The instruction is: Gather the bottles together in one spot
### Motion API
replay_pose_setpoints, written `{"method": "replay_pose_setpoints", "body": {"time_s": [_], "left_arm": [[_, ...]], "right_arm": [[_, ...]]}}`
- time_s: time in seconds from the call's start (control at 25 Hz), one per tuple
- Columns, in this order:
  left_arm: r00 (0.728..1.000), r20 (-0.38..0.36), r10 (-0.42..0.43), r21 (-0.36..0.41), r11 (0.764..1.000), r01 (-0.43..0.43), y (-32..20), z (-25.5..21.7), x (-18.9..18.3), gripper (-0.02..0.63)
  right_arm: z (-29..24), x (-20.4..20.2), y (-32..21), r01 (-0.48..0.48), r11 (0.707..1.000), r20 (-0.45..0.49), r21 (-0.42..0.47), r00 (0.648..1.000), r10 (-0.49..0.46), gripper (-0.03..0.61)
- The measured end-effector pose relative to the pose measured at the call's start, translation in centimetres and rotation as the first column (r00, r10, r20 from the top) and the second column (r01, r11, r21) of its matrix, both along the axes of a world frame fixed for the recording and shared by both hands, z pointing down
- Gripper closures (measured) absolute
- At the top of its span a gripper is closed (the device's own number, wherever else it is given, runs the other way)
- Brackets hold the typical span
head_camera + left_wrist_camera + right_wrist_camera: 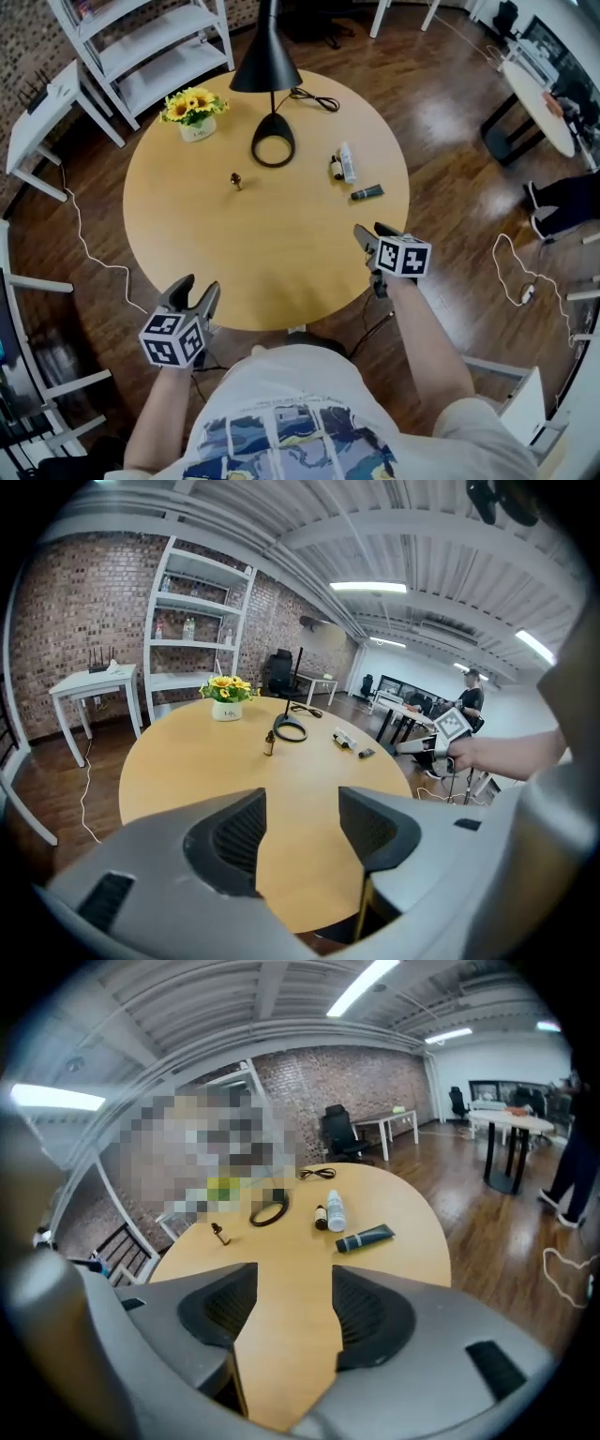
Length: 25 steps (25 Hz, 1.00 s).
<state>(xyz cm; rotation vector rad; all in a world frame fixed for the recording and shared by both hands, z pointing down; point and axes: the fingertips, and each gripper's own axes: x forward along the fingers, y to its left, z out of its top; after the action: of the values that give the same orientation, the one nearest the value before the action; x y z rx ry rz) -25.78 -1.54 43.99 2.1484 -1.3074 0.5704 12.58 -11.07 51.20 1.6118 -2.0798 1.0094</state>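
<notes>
On round wooden table [262,244], white cylindrical bottle [348,163], left claw [199,286] parted, right claw [371,229] parted

Pale wood, dark boards, grey plastic
The table [234,253] is smooth, matt light wood; the floor [450,112] dark, glossy wood. The left gripper [300,803] and right gripper [294,1279] look matt grey plastic, pads [239,832] ribbed black; lamp [265,67] matt black.

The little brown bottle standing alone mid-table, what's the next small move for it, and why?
Probably reach the left gripper forward to the brown bottle. It stands apart from the white bottle, the small dark bottle and the dark tube, which sit close together at the right, and the left gripper is open, empty and on that side.
</notes>
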Motion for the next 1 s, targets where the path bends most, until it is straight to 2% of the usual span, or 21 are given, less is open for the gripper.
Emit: {"method": "replay_pose_setpoints", "body": {"time_s": [0.08, 0.2, 0.36, 0.56, 0.8, 0.96, 1.0], "left_arm": [[1.000, 0.013, 0.008, -0.010, 1.000, -0.008, -1.3, 0.2, 1.4, 0.394], [0.999, 0.046, 0.030, -0.020, 0.999, -0.029, -2.8, 0.4, 3.4, 0.394], [0.997, 0.071, 0.038, -0.030, 0.999, -0.036, -4.3, 0.7, 5.4, 0.394], [0.996, 0.078, 0.035, -0.054, 0.998, -0.031, -4.5, 1.5, 7.1, 0.394], [0.997, 0.081, 0.014, -0.075, 0.997, -0.008, -4.0, 2.1, 7.1, 0.394], [0.997, 0.077, -0.008, -0.076, 0.997, 0.014, -3.9, 2.2, 6.9, 0.394], [0.997, 0.078, -0.008, -0.078, 0.997, 0.014, -3.9, 2.3, 6.9, 0.394]], "right_arm": [[2.1, 1.3, -2.7, -0.041, 0.998, 0.065, -0.051, 0.997, 0.045, 0.304], [5.3, 3.4, -6.1, -0.114, 0.986, 0.105, -0.124, 0.986, 0.127, 0.304], [8.9, 6.4, -9.8, -0.248, 0.945, 0.117, -0.214, 0.954, 0.276, 0.302], [11.6, 8.1, -12.7, -0.353, 0.891, 0.118, -0.285, 0.910, 0.398, 0.302], [13.1, 8.5, -14.0, -0.380, 0.862, -0.010, -0.334, 0.916, 0.400, 0.308], [13.2, 8.2, -13.6, -0.322, 0.890, -0.174, -0.322, 0.944, 0.279, 0.326], [13.2, 8.2, -13.5, -0.312, 0.897, -0.199, -0.312, 0.945, 0.259, 0.378]]}}
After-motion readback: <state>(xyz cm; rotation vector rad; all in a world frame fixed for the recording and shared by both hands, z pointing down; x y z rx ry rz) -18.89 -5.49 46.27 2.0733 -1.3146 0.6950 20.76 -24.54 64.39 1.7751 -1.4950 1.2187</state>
